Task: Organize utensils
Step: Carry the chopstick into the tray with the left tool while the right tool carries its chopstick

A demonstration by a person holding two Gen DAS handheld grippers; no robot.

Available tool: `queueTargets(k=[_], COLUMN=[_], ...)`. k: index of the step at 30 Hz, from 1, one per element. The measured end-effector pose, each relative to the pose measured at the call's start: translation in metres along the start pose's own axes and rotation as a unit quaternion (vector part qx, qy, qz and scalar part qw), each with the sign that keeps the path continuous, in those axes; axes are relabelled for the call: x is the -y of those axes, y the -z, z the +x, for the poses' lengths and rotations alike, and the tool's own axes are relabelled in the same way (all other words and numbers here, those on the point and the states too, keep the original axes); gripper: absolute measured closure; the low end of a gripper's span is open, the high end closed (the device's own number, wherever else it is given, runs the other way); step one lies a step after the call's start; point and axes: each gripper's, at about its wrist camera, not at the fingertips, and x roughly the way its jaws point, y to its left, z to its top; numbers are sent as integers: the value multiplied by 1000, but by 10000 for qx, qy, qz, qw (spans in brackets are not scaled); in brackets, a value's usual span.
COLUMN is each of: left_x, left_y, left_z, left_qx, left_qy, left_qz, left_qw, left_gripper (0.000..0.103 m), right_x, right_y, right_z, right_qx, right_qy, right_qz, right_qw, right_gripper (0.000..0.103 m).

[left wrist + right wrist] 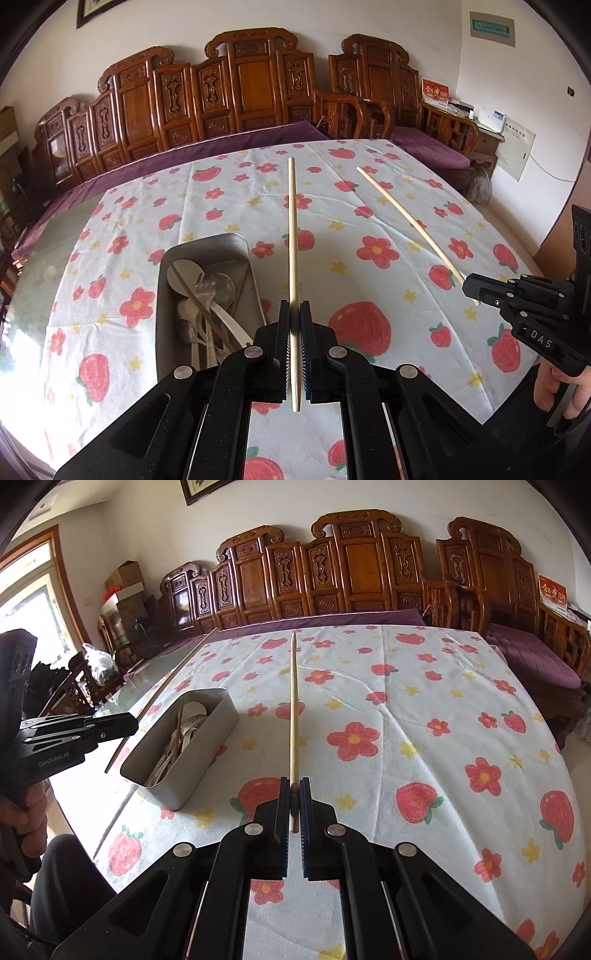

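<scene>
Table [424, 686] under a strawberry-and-flower cloth [369, 206]; far edge runs along a carved wooden bench [251, 88], left strip bare glass. Wide open cloth ahead and to the right of the metal tray [207, 738].

Tray sits near the left edge, holding spoons and forks [207, 295].

Left gripper [294, 310] clamped on 1 pale wooden chopstick [292, 236], raised above the cloth just right of the tray.

Right gripper [294, 786] clamped on a 2nd chopstick [293, 709], also lifted clear, over the open cloth.

Both sticks straight, slim, light wood, pointing away.
</scene>
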Motion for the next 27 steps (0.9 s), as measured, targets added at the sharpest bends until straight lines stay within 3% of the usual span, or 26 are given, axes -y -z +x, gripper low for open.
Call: queueTargets(k=[6, 15, 27], left_x=[-36, -76, -81], left_y=[9, 30, 33], left_z=[9, 44, 76], left_qx=[-90, -525, -870], left_qy=[-205, -389, -182], left_qz=[-209, -360, -204], left_qw=[9995, 9972, 9958], left_gripper=[99, 99, 99], right_x=[-25, -56, -68], right_y=[-1, -6, -5], right_z=[7, 20, 38], right_qx=[-87, -212, -396], right_qy=[-54, -109, -19], right_qz=[-199, -475, -568], right_qw=[9998, 9986, 9976], right_gripper=[97, 97, 97])
